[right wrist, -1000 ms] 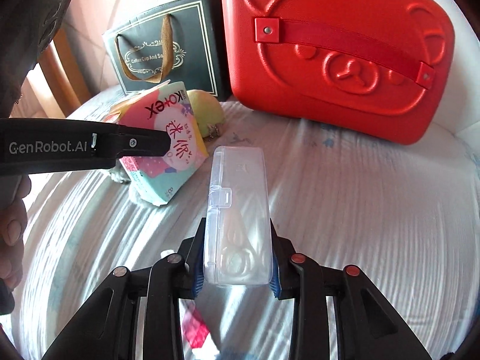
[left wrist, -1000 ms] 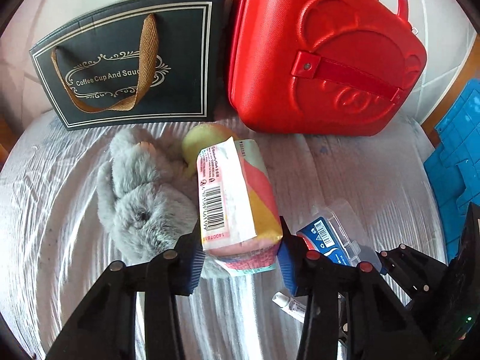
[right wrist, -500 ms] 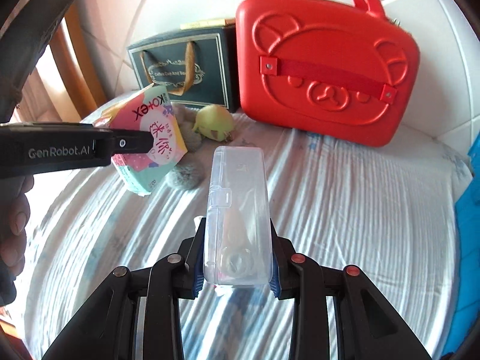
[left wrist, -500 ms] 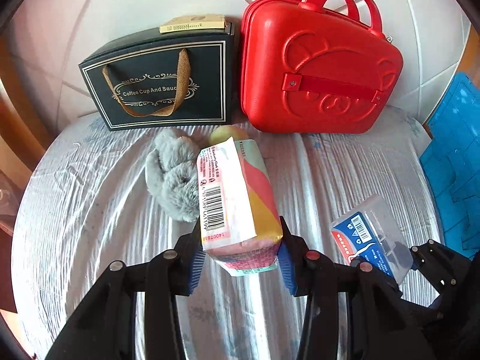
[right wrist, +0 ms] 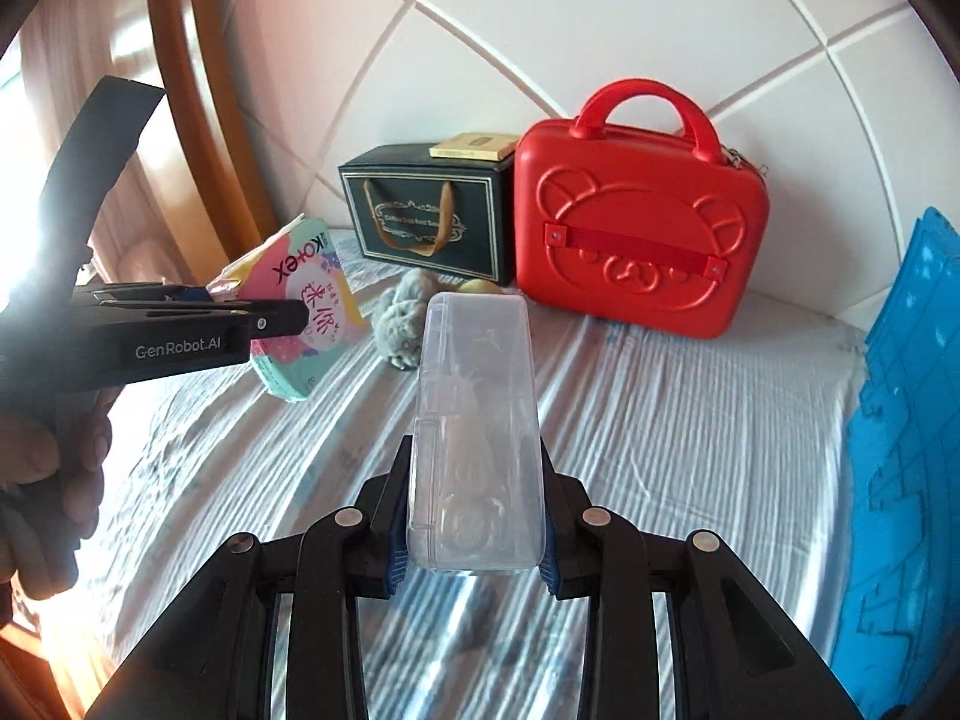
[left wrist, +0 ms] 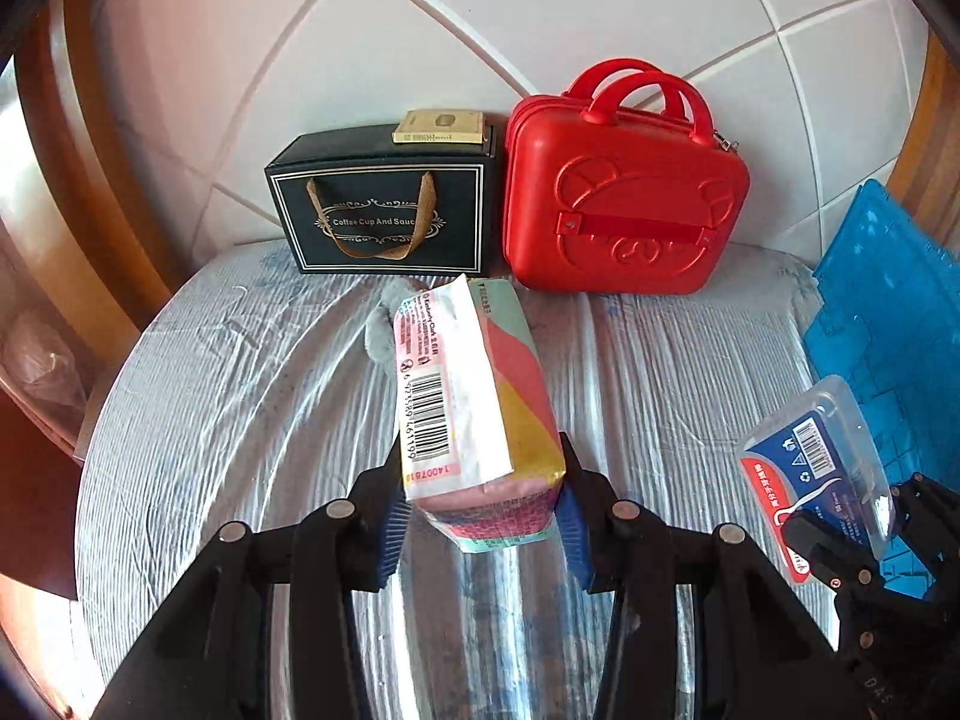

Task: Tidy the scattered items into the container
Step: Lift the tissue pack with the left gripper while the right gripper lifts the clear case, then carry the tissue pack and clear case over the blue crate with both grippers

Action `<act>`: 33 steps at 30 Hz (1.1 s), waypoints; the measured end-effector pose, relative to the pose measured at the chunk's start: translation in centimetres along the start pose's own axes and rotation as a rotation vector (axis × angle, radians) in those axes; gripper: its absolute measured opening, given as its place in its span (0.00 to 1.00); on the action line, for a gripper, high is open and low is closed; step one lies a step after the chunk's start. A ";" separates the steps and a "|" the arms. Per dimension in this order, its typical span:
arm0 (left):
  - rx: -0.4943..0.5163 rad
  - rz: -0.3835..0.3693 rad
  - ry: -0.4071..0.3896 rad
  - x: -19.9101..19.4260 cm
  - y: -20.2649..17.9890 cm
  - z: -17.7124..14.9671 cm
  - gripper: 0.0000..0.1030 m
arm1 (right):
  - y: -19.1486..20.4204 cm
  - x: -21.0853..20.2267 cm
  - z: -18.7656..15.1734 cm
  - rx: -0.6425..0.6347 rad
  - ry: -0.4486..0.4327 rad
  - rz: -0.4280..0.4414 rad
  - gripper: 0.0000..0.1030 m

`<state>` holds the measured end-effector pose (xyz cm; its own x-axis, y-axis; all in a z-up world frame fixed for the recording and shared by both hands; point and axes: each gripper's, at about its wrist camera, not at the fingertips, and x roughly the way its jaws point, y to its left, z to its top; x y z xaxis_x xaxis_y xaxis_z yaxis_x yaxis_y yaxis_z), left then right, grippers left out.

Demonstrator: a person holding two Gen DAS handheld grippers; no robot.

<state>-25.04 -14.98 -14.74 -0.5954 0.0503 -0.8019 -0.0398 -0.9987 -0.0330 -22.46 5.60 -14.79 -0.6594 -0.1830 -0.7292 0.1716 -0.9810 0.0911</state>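
Both hands are holding their loads up above the striped bedsheet (left wrist: 252,396). The left gripper (left wrist: 480,516) is clamping a soft pastel packet (left wrist: 480,414), its blue pads (left wrist: 393,531) pressing in on either side of the packet's near end; the jaws are standing partly apart, only as wide as the packet. The packet's barcode panel is facing up and its far end is pointing toward the wall. Seen from the right wrist view, the same packet is showing its printed face, hanging clear of the sheet at the left, with a hand (right wrist: 42,468) gripping the black handle below it.

The right gripper (right wrist: 474,546) is squeezing a clear plastic case (right wrist: 474,420) by its near end, the jaws closed in tight against its two long sides. The case is lying lengthwise along the fingers, latch edge to the left, with something pale and hard to make out showing through it.

At the far end of the bed a closed red bear-face case (right wrist: 642,240) is standing upright against the white padded headboard (right wrist: 540,18). Just beside it on the left is a black gift bag (right wrist: 426,216) with a small gold box (right wrist: 474,145) resting on top. A grey plush toy (right wrist: 401,318) is lying on the sheet near the bag. A blue mat (right wrist: 900,420) is running along the right edge.
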 end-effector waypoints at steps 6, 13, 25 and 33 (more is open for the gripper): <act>-0.017 0.008 -0.036 -5.3 -0.1 -1.6 0.40 | 0.0 -5.4 -0.9 -0.010 -0.025 0.039 0.31; 0.008 0.013 -0.095 -10.9 -2.1 -2.7 0.40 | -1.1 -11.9 -2.0 -0.001 -0.056 0.071 0.31; 0.054 0.034 -0.174 -17.1 -7.1 -2.4 0.40 | -3.3 -20.0 -2.1 -0.023 -0.140 0.090 0.31; 0.108 0.021 -0.215 -19.5 -12.4 -1.4 0.40 | -6.5 -24.5 -2.6 -0.005 -0.200 0.072 0.31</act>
<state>-11.78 -3.64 0.48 -0.7536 0.0428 -0.6559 -0.1046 -0.9930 0.0553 -5.49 16.69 0.72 -0.7772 -0.2628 -0.5717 0.2268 -0.9645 0.1350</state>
